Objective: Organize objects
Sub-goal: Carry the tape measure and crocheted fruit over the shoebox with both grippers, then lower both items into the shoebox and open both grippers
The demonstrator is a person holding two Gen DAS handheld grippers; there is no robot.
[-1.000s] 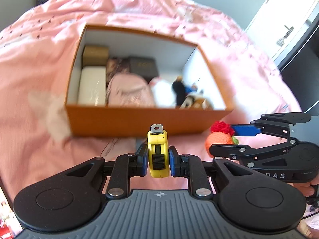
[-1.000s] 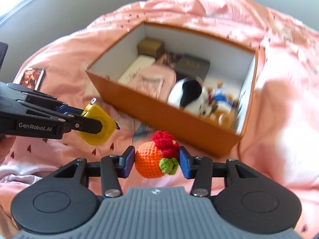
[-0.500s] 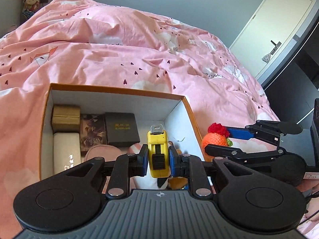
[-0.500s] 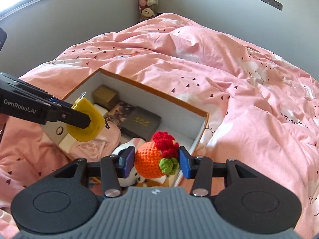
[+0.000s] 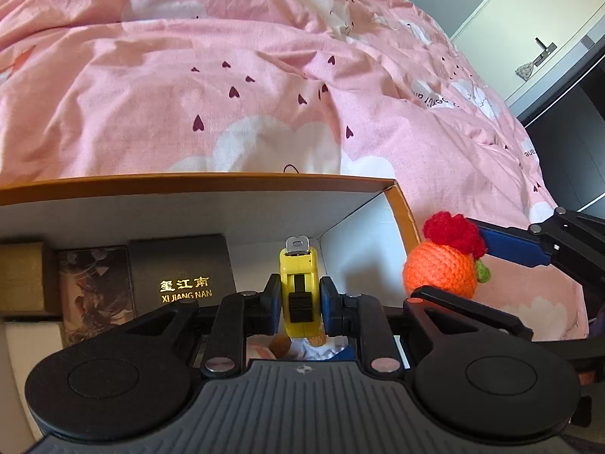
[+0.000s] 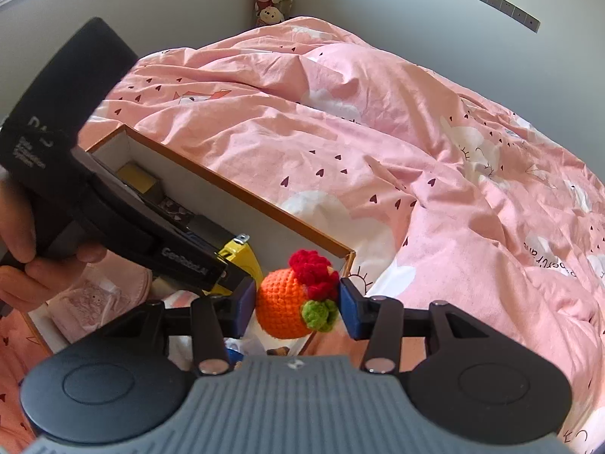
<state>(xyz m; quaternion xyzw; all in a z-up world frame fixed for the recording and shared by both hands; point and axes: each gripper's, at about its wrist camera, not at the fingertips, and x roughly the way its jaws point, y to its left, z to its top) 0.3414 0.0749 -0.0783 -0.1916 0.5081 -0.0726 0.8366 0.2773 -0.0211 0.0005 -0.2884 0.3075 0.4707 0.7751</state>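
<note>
My left gripper (image 5: 299, 304) is shut on a yellow tape measure (image 5: 298, 283), held upright inside the far right corner of the orange box (image 5: 227, 181). It also shows in the right wrist view (image 6: 245, 261). My right gripper (image 6: 297, 308) is shut on an orange crocheted ball (image 6: 287, 306) with a red and green top, held at the box's right end, over its rim (image 6: 264, 208). In the left wrist view the ball (image 5: 440, 270) hangs just outside the box's right wall.
In the box lie a black case with gold letters (image 5: 181, 272), a patterned packet (image 5: 96, 295), a tan small box (image 5: 22, 278) and a pink pouch (image 6: 102, 291). Pink bedding (image 6: 416, 151) surrounds the box. A door (image 5: 537, 38) stands far right.
Both grippers moved forward over the box. The tape measure went from before the front wall to the far right corner inside. The ball now sits at the right rim.
</note>
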